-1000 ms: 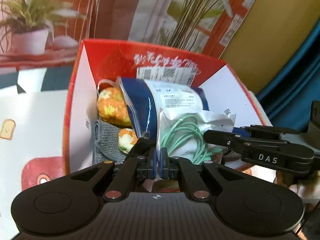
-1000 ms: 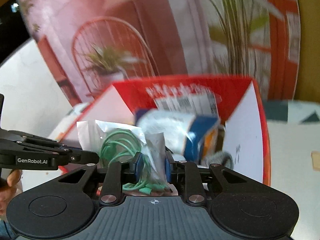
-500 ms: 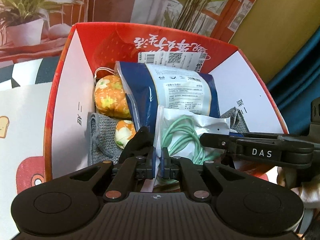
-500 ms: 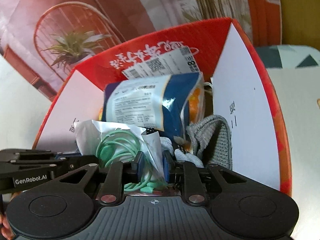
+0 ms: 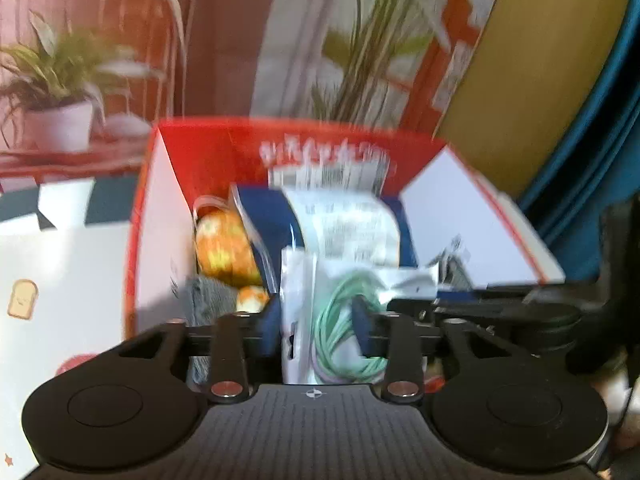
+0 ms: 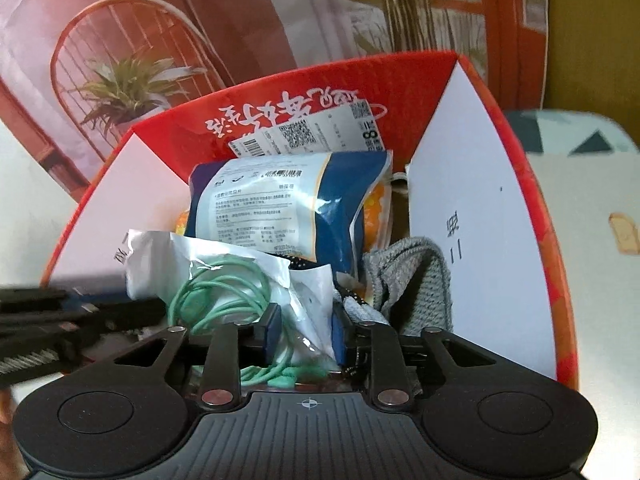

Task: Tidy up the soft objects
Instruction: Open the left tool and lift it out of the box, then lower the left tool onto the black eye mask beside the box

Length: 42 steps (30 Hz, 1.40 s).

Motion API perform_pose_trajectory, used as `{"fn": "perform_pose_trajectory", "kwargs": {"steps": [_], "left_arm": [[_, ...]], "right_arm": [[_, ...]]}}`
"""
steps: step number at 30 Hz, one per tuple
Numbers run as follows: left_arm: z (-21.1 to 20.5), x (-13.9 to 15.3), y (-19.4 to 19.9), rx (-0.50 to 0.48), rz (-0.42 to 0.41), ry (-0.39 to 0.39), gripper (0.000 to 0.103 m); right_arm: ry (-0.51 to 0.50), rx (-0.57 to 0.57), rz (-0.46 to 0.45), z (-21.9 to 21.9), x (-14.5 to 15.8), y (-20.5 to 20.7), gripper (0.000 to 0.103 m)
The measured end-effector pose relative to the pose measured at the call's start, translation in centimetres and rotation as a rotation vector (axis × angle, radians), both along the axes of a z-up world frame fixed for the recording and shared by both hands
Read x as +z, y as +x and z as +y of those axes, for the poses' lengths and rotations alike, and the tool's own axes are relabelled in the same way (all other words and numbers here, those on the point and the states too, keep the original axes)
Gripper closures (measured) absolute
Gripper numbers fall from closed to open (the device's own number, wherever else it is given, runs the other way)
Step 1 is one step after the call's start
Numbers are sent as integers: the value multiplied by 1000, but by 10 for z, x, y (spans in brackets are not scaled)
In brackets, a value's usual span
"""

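A clear bag of coiled green cable [image 5: 304, 280] [image 6: 224, 256] stands in the front of the red box [image 5: 208, 152] [image 6: 480, 208]. My left gripper [image 5: 317, 320] is opening; the bag stands between its fingers, with a gap at the left pad. My right gripper [image 6: 305, 334] is also opening, but its pads still touch the bag's lower right corner. Its fingers [image 5: 416, 308] reach in from the right in the left wrist view. Behind the bag sit a blue and white pouch [image 5: 348, 228] [image 6: 280, 208], an orange floral soft toy [image 5: 224, 248] and a grey knit cloth [image 6: 412, 280].
The box stands on a white tablecloth with a toast picture [image 5: 22, 304] [image 6: 624, 232]. Behind it hangs a printed backdrop with a potted plant [image 5: 60, 88]. Teal fabric [image 5: 592, 160] hangs at the far right. The box's white flaps stand up on both sides.
My left jaws have opened off the bag, and that view has tilted up and blurred. The right gripper has sunk lower into the box with the bag, its jaws a little wider.
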<state>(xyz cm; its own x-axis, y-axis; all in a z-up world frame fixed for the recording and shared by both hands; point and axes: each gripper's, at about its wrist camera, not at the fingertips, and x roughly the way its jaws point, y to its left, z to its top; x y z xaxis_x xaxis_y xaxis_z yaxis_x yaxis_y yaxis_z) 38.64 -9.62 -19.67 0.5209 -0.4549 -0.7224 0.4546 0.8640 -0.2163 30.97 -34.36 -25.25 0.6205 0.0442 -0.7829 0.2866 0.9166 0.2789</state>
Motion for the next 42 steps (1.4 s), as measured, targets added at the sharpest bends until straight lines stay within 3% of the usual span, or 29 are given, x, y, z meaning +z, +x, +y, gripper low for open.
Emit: {"fn": "perform_pose_trajectory", "kwargs": {"steps": [5, 11, 23, 28, 35, 42], "left_arm": [[15, 20, -28, 25, -122, -15, 52], [34, 24, -74, 36, -187, -30, 50], [63, -8, -129, 87, -109, -87, 51], [68, -30, -139, 115, -43, -98, 52], [67, -69, -139, 114, 118, -101, 52], [63, -92, -137, 112, 186, -69, 52]], "right_arm": [[-65, -61, -130, 6, 11, -20, 67], [-172, -71, -327, 19, 30, -63, 58], [-215, -64, -532, 54, 42, -157, 58], [-220, -49, -509, 63, 30, -172, 58], [-220, -30, -340, 69, -18, -178, 59], [-259, -15, -237, 81, -50, -184, 59]]}}
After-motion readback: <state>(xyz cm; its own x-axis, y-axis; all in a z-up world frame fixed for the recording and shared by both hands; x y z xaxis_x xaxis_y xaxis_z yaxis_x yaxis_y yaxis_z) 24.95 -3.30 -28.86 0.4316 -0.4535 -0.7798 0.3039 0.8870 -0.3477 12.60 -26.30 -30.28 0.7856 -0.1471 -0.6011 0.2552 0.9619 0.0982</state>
